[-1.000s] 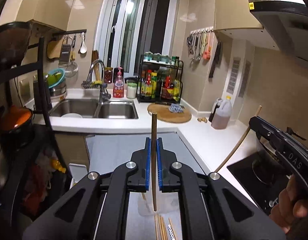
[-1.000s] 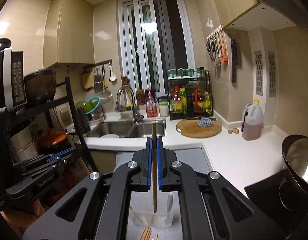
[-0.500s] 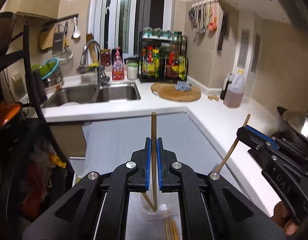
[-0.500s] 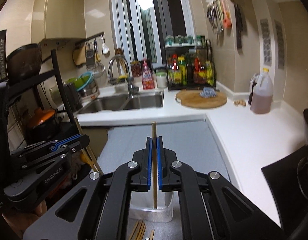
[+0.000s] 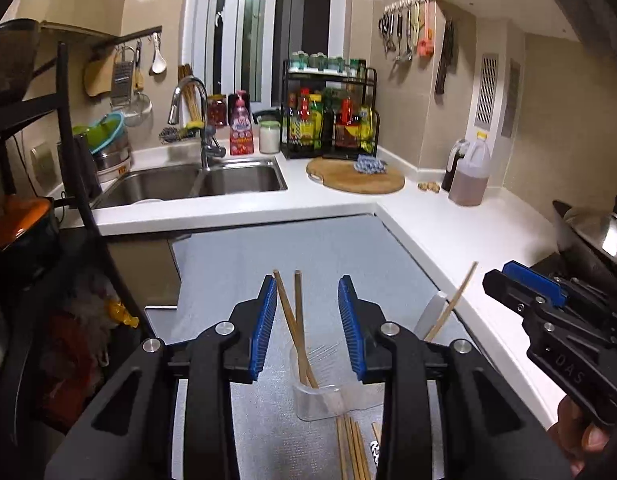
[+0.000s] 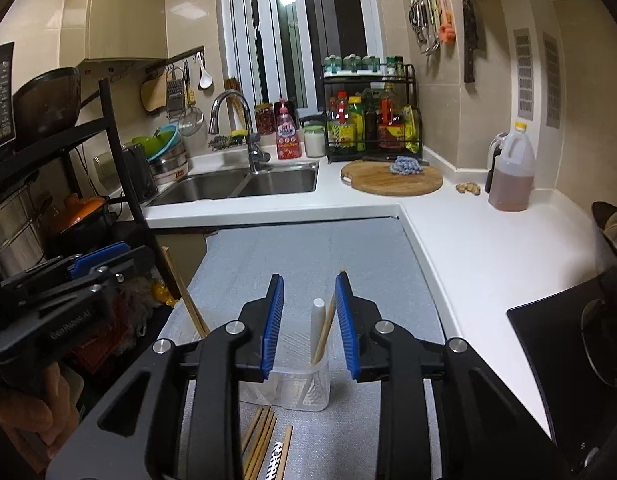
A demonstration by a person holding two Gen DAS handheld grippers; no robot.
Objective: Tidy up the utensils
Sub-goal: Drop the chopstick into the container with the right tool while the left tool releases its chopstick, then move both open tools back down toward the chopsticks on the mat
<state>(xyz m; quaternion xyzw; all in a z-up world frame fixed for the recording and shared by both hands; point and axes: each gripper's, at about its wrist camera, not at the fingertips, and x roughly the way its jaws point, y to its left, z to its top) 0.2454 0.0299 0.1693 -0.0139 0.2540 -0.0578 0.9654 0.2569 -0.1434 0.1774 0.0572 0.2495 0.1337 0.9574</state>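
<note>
While both the left claw (image 5: 307, 326) and right claw (image 6: 309, 324) gaped released over the clear holder (image 5: 328, 400) where chopsticks (image 5: 294, 332) stood, the next move called for grasping loose chopsticks (image 6: 260, 444) on the bench (image 6: 468, 248).

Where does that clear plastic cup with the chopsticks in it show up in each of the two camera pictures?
Left wrist view: the clear plastic cup sits low and central, between the open left gripper jaws.
Right wrist view: low and central too, under the open right gripper.
Shared landmark: the round wooden cutting board on the far counter.
</note>
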